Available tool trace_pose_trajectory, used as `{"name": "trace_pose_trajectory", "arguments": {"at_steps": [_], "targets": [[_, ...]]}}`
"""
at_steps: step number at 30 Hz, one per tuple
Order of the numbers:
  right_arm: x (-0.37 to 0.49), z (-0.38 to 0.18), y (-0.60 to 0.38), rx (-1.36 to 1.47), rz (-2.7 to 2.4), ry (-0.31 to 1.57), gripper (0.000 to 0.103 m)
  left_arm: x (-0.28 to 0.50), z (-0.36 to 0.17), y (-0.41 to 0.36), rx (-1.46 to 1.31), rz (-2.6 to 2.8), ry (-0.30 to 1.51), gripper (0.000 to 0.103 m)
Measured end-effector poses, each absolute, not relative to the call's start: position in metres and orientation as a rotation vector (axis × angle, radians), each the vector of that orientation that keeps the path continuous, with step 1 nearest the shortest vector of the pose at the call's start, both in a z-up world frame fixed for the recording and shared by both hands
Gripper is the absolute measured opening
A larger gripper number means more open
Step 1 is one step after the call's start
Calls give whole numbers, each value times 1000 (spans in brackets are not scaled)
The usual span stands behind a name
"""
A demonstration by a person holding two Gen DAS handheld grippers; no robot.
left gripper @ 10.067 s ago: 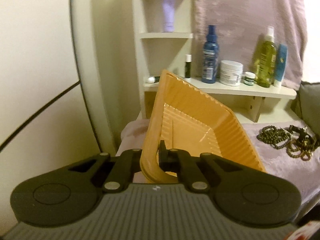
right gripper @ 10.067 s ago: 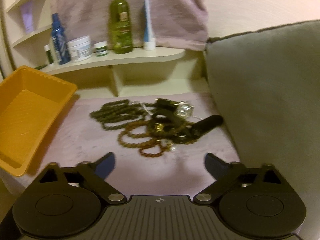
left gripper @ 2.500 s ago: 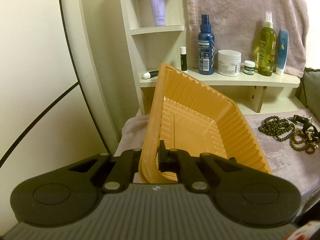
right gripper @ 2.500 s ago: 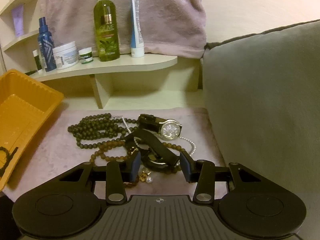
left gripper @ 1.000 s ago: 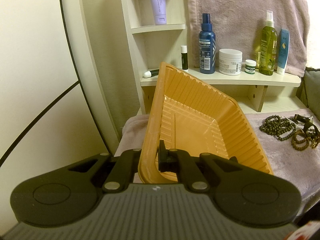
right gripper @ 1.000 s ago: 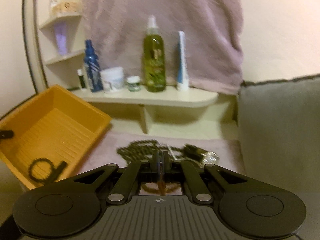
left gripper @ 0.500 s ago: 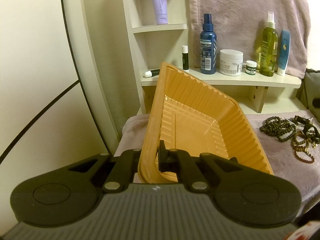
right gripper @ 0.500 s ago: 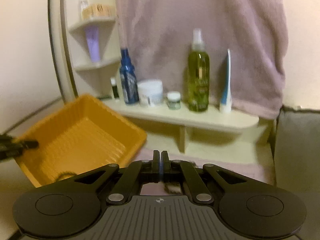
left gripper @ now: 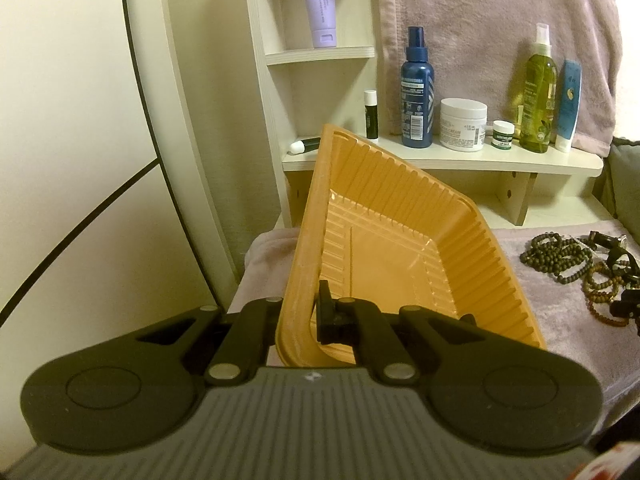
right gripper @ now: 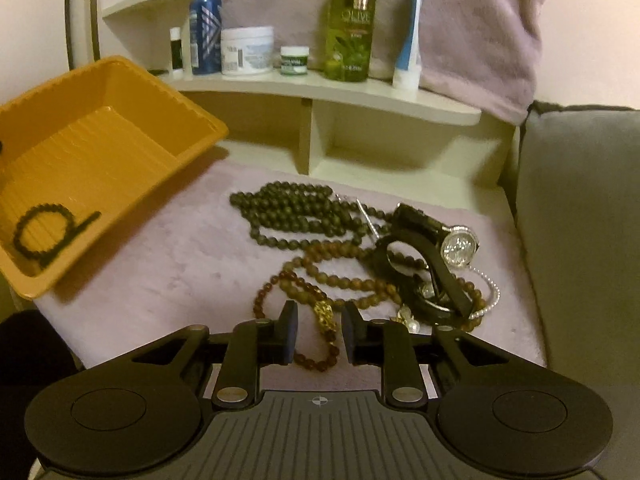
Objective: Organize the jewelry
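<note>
My left gripper (left gripper: 306,312) is shut on the near rim of an orange plastic tray (left gripper: 400,240) and holds it tilted. In the right wrist view the tray (right gripper: 188,136) holds a black bead bracelet (right gripper: 42,232). A pile of jewelry lies on the mauve cloth (right gripper: 168,272): dark green beads (right gripper: 296,212), brown beads (right gripper: 320,280) with a gold charm, a watch (right gripper: 456,244) and black straps. My right gripper (right gripper: 318,332) is open, low over the pile, its fingers either side of the brown beads' gold charm (right gripper: 325,316). The pile also shows in the left wrist view (left gripper: 576,264).
A cream shelf (right gripper: 360,92) behind carries a blue spray bottle (right gripper: 206,20), white jar (right gripper: 247,50), green bottle (right gripper: 350,20) and tube (right gripper: 410,28). A grey cushion (right gripper: 580,220) borders the cloth on the right. A towel (left gripper: 480,20) hangs behind.
My right gripper came back from over the tray to the pile, dropped low and opened; a black bracelet lies in the tray. The left gripper and tray held still.
</note>
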State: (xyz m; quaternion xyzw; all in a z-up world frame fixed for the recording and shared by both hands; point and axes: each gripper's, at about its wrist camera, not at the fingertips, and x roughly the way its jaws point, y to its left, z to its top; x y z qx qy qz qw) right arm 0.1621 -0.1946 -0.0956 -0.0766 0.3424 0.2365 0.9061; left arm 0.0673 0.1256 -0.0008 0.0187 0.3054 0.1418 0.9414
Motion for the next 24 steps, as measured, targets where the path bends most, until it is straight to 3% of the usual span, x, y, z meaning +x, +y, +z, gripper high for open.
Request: {"name": "trace_pose_trajectory", "arguments": {"at_steps": [4, 5, 6, 24], "targets": [[166, -103, -197, -137, 494, 709, 23, 68, -1, 125, 39, 290, 625, 4], [166, -102, -197, -137, 497, 711, 10, 68, -1, 125, 40, 291, 625, 4], [166, -101, -197, -131, 499, 713, 9, 68, -1, 126, 40, 291, 625, 4], [145, -9, -161, -130, 637, 487, 9, 68, -2, 125, 38, 291, 624, 4]]}}
